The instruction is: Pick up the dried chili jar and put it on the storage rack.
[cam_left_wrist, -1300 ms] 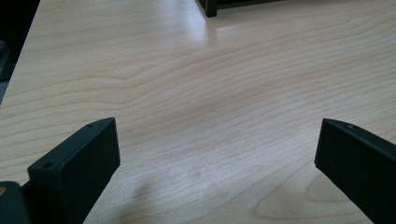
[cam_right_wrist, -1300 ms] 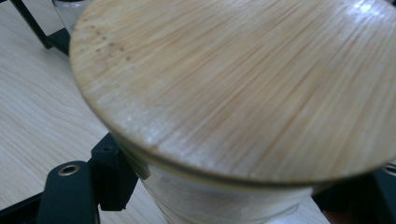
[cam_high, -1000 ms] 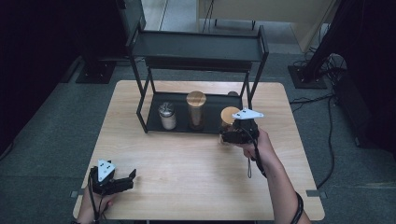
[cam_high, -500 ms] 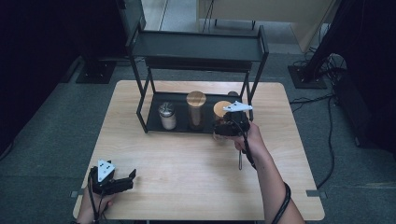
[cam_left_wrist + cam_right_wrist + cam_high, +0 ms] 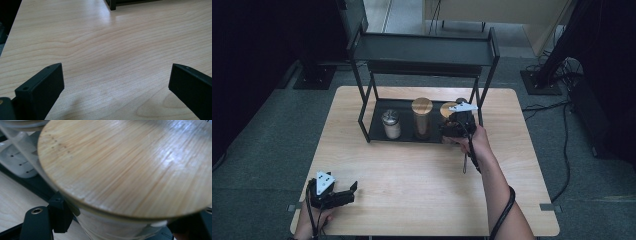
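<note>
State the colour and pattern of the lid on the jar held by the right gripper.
The lid is light tan bamboo with fine straight grain, clearest in the right gripper view.

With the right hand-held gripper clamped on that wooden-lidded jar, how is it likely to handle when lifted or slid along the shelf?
The wooden-lidded jar has a clear, smooth wall, so it is probably glass: stiff, fragile, somewhat slippery. The right hand-held gripper grips below the lid, so the lid shouldn't pull off. It looks squat, so tipping seems unlikely on the rack.
</note>
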`<action>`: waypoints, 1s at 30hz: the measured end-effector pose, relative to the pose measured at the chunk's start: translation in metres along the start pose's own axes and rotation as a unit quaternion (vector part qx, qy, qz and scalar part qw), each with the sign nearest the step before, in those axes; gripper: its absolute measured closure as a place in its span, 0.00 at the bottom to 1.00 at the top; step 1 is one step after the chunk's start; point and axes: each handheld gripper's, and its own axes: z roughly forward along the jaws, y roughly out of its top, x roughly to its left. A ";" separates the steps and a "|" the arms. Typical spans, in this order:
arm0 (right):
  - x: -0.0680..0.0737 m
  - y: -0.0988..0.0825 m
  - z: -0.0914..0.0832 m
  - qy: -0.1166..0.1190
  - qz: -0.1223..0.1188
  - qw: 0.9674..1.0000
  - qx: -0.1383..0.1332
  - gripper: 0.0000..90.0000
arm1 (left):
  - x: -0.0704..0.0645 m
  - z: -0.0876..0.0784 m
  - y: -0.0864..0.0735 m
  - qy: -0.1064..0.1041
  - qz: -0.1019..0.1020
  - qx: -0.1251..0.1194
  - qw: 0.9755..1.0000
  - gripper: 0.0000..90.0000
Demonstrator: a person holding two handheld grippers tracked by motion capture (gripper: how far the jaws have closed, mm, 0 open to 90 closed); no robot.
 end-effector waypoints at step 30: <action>-0.004 -0.003 0.017 -0.023 0.018 1.000 -0.001 0.22 | -0.001 0.000 0.000 0.001 0.008 0.005 1.000 0.00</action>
